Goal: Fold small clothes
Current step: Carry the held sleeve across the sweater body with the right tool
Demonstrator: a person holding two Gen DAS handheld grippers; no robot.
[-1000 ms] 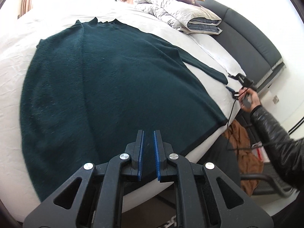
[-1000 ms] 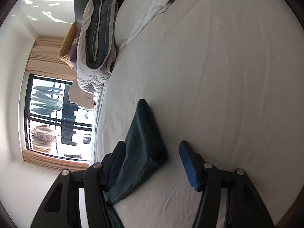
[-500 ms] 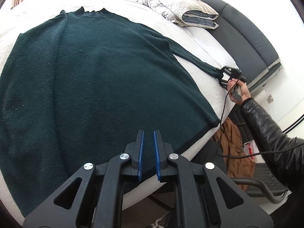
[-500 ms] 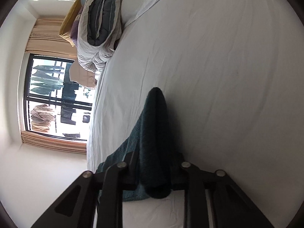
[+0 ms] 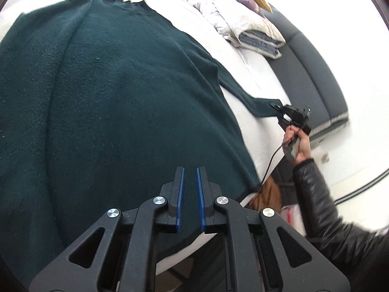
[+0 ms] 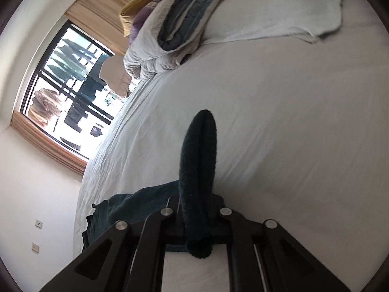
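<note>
A dark green sweater (image 5: 116,92) lies spread flat on a white bed (image 5: 252,73). Its right sleeve (image 5: 245,97) stretches toward the bed's edge. My right gripper (image 5: 279,108), seen from the left wrist view, grips the sleeve's cuff. In the right wrist view the cuff (image 6: 199,170) is pinched between my right gripper's (image 6: 197,209) jaws and stands up as a folded loop. My left gripper (image 5: 190,172) hovers above the sweater's hem near the bed's front edge, its blue pads nearly together with a narrow gap and nothing between them.
A folded grey-white quilt (image 5: 245,26) with purple and yellow pillows lies at the head of the bed by a dark headboard (image 5: 311,73). A white towel (image 6: 279,22) lies on the bed. A window (image 6: 70,90) is beyond. Brown cloth (image 5: 265,194) sits below the bed's edge.
My right gripper closed on the sleeve cuff and lifted it off the sheet. My left gripper moved lower and closer over the sweater, still nearly shut.
</note>
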